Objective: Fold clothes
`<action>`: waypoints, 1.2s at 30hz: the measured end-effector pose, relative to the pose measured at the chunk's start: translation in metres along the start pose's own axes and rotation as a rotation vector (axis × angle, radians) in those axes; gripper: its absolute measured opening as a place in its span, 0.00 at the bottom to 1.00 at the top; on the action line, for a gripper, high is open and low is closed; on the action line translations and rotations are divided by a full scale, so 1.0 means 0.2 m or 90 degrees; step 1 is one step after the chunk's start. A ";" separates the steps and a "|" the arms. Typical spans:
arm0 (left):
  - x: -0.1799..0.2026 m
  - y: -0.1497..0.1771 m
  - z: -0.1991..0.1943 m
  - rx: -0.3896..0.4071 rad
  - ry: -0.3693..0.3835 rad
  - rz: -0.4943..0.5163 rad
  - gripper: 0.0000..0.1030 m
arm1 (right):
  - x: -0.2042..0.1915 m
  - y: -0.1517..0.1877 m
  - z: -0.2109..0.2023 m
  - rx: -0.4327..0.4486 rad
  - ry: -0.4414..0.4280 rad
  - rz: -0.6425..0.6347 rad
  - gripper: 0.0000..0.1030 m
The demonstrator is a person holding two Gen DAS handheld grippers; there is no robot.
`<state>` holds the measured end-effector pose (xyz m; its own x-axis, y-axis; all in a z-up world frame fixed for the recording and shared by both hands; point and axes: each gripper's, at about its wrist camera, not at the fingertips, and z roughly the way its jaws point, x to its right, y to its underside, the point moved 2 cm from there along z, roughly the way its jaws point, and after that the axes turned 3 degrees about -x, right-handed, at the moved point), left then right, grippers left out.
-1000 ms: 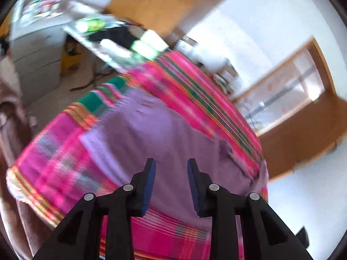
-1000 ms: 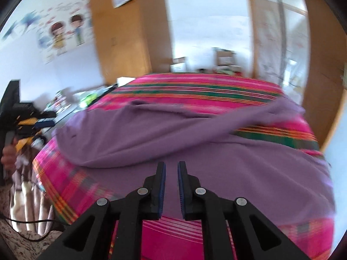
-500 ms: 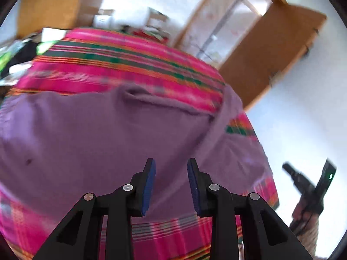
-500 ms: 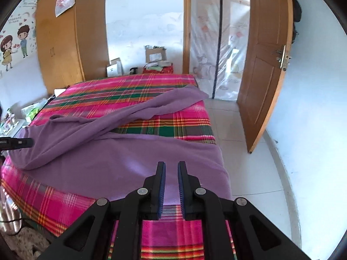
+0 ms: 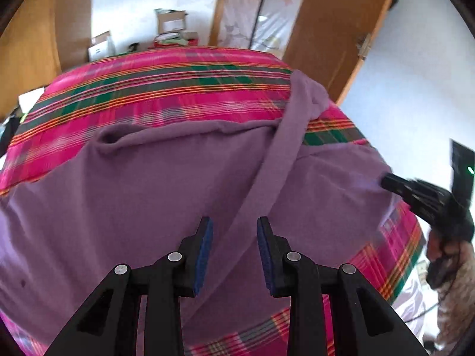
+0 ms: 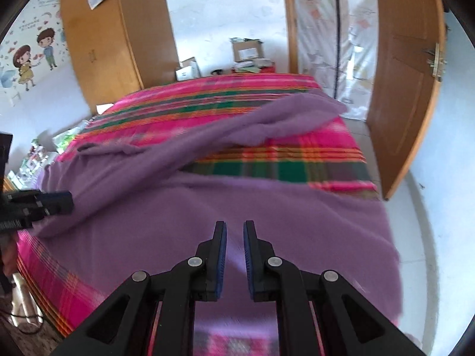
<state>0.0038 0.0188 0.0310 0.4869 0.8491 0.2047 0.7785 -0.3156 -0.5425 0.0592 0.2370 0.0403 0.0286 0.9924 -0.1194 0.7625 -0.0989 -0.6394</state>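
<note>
The purple garment (image 5: pixel 148 195) is spread on the bed (image 5: pixel 166 89), seemingly for folding; both the left gripper (image 5: pixel 234 255) and the right gripper (image 6: pixel 234 255) are held apart, empty.

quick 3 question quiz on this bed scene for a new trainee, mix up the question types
1. True or false: the purple garment lies spread on the plaid bedspread.
2. What runs across the garment toward the far side of the bed? A) a belt B) a long sleeve C) a towel
3. Is anything between the jaws of the left gripper or the right gripper?

Key: 1 true; 2 B; 3 no, both hover over the cloth with a gap showing, the right one narrower.
</note>
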 end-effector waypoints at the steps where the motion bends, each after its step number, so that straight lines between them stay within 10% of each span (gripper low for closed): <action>1: 0.00 0.00 0.01 -0.002 0.002 0.002 0.34 | -0.01 -0.02 0.02 -0.002 -0.010 -0.003 0.11; 21: 0.14 -0.16 0.31 -0.091 -0.031 0.099 0.36 | -0.27 -0.14 0.32 -0.055 -0.077 -0.065 0.25; 24: 0.16 -0.18 0.30 -0.080 -0.015 0.117 0.35 | -0.31 -0.16 0.35 -0.057 -0.069 -0.082 0.26; 27: 0.15 -0.21 0.27 -0.065 -0.008 0.117 0.13 | -0.34 -0.17 0.35 -0.056 -0.080 -0.092 0.26; 36: 0.00 -0.36 0.04 0.050 0.038 0.035 0.08 | -0.40 -0.21 0.41 -0.055 -0.095 -0.106 0.26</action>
<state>-0.0555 0.0461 0.0634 0.5519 0.8044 0.2196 0.7179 -0.3244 -0.6159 -0.0287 0.1554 0.0153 -0.1937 0.9720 -0.1333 0.8017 0.0785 -0.5926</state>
